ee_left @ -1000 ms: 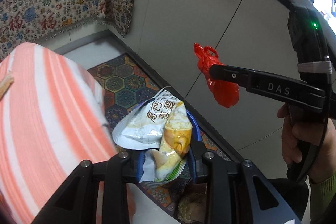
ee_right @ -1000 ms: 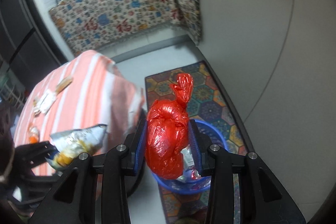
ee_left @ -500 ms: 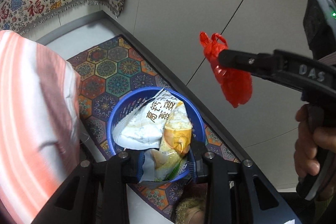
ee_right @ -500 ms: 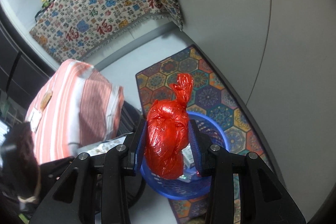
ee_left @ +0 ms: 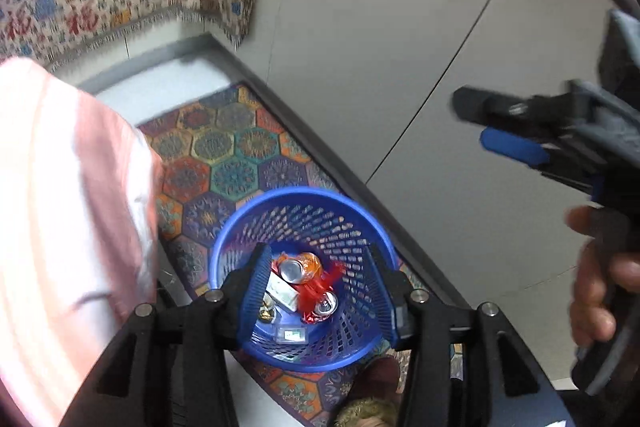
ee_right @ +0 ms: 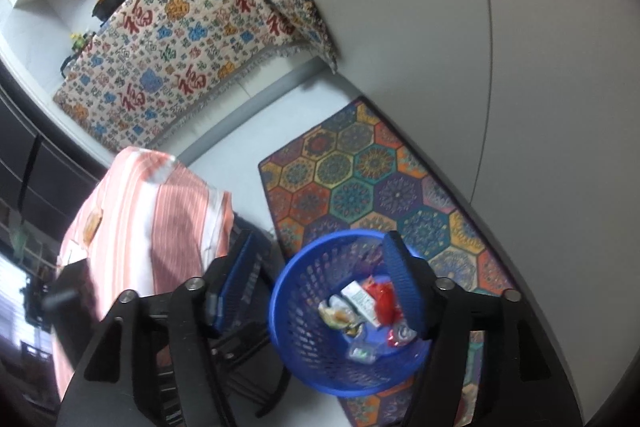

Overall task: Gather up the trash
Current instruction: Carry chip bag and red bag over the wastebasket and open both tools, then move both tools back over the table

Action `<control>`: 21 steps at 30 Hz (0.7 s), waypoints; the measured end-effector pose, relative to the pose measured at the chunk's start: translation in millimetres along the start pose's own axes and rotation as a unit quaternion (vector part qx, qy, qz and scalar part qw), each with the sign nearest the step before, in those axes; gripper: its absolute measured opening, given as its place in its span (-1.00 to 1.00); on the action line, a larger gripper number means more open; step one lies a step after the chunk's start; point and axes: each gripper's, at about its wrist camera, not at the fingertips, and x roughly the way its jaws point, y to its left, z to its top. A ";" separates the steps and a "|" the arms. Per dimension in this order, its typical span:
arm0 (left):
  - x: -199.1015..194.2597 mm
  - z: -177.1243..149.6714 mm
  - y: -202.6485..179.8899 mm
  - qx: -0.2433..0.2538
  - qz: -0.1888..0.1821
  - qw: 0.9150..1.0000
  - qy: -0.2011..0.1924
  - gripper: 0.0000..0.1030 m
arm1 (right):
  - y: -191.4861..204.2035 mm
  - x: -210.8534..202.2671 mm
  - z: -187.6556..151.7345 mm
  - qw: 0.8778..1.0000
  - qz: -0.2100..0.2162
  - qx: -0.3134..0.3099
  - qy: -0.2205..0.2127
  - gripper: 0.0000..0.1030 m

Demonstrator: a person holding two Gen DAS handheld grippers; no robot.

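Observation:
A blue mesh waste basket [ee_left: 304, 211] stands on a patterned rug; it also shows in the right wrist view [ee_right: 296, 287]. Inside lie a red plastic bag [ee_left: 316, 291], drink cans [ee_left: 296, 267], a small carton [ee_right: 360, 301] and wrappers. The red bag also shows in the right wrist view [ee_right: 384, 301]. My left gripper [ee_left: 316, 291] is open and empty, held above the basket's mouth. My right gripper [ee_right: 320, 291] is open and empty above the basket; it also shows from the side at the right of the left wrist view [ee_left: 492, 123].
A table with an orange-striped cloth [ee_right: 152, 211] stands left of the basket, with scraps [ee_right: 92, 227] on top. The hexagon rug [ee_right: 360, 179] lies along a grey wall [ee_right: 440, 27]. A counter draped in patterned fabric [ee_right: 180, 47] stands at the back.
Both grippers have opened. The snack bag left my left gripper and the red bag left my right gripper; the red bag now lies in the basket. Both cameras moved closer over the basket.

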 end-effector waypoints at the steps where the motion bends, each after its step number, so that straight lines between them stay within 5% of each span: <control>1: -13.2 -1.8 -2.6 0.007 0.003 1.000 -0.016 -0.06 | 2.4 -1.5 0.3 1.000 -0.010 -0.006 -0.003 0.72; 3: -42.3 -9.6 -5.6 0.019 0.010 0.999 -0.049 -0.06 | 9.4 -5.5 -0.2 0.999 -0.029 -0.023 -0.015 0.95; 11: -145.0 -74.5 26.1 0.002 0.053 0.996 -0.068 0.19 | 71.1 -23.5 -19.1 0.986 -0.078 -0.132 -0.068 0.99; 16: -197.1 -127.8 75.7 -0.050 0.126 0.988 -0.076 0.22 | 147.2 -25.0 -55.6 0.976 -0.033 -0.206 -0.066 0.99; 21: -238.4 -173.3 129.9 -0.091 0.207 0.971 -0.080 0.22 | 228.6 -10.5 -101.2 0.968 0.026 -0.246 -0.028 0.99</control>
